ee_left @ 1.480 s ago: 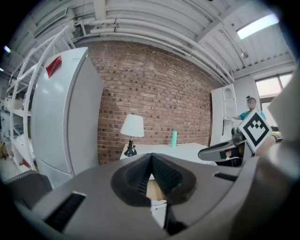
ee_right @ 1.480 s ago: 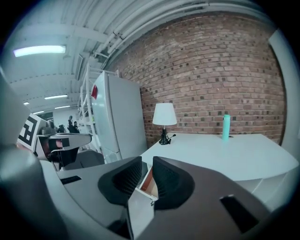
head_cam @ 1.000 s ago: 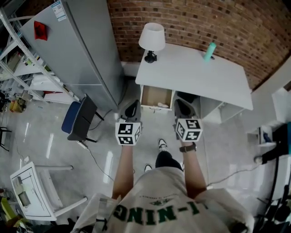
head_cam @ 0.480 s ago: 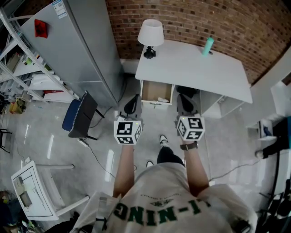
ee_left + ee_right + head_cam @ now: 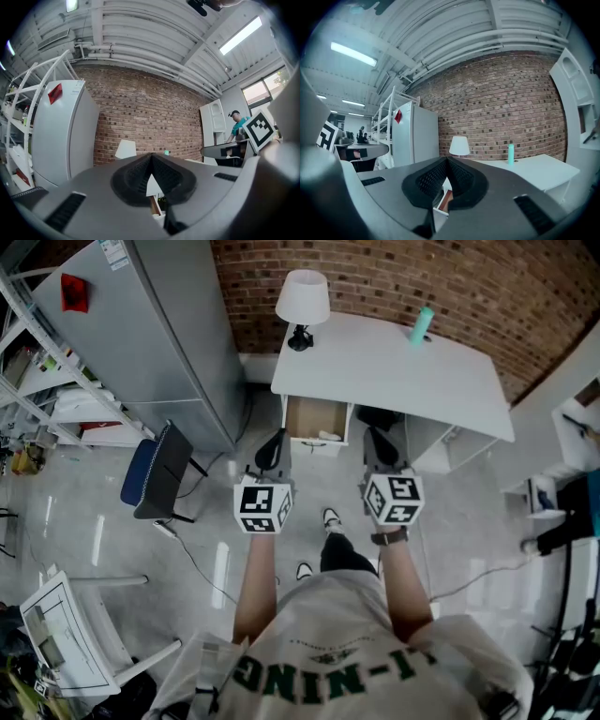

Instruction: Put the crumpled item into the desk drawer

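Observation:
The white desk (image 5: 394, 381) stands against the brick wall with its left drawer (image 5: 317, 418) pulled open. A small pale crumpled lump (image 5: 328, 435) lies at the drawer's front. My left gripper (image 5: 272, 441) and right gripper (image 5: 378, 438) hover side by side over the floor, short of the desk front. Both are shut with nothing between the jaws. In the left gripper view the left gripper (image 5: 151, 159) points at the drawer (image 5: 153, 206). In the right gripper view the right gripper (image 5: 446, 161) has the drawer (image 5: 445, 199) just below its pads.
A white lamp (image 5: 303, 298) and a teal bottle (image 5: 424, 324) stand on the desk. A tall grey cabinet (image 5: 141, 334) is left of it, with a blue chair (image 5: 155, 482) and a white cart (image 5: 66, 634) nearer. A person in teal (image 5: 239, 123) is off to the right.
The desk and open drawer have slid a little up and left in the head view. Both grippers stay side by side in front of the body.

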A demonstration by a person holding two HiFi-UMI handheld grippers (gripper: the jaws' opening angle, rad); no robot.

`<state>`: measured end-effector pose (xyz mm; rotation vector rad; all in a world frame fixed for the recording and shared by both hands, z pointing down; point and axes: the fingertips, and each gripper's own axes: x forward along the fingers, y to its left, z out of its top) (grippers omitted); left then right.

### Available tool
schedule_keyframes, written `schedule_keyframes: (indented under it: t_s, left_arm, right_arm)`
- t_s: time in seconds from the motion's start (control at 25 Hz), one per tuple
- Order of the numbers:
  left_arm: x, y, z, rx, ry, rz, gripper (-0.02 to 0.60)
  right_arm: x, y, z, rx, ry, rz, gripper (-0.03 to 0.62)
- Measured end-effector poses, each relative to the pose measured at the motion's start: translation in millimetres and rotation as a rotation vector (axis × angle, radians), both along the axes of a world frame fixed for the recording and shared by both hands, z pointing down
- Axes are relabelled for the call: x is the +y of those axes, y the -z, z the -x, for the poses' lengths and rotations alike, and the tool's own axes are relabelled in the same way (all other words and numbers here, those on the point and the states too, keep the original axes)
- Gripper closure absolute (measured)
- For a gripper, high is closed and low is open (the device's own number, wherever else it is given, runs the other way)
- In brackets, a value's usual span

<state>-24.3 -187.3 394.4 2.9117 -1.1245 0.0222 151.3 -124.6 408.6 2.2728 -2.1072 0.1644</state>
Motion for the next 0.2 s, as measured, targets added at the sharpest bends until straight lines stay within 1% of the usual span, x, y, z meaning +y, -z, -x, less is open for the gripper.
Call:
schedule_keyframes:
  t_s: [0.2]
  left_arm:
    - [-2, -13, 1, 0.003, -0.002, 0.03, 0.583]
  right_arm:
    - [-2, -9, 3, 0.015, 0.013, 0.02, 0.589]
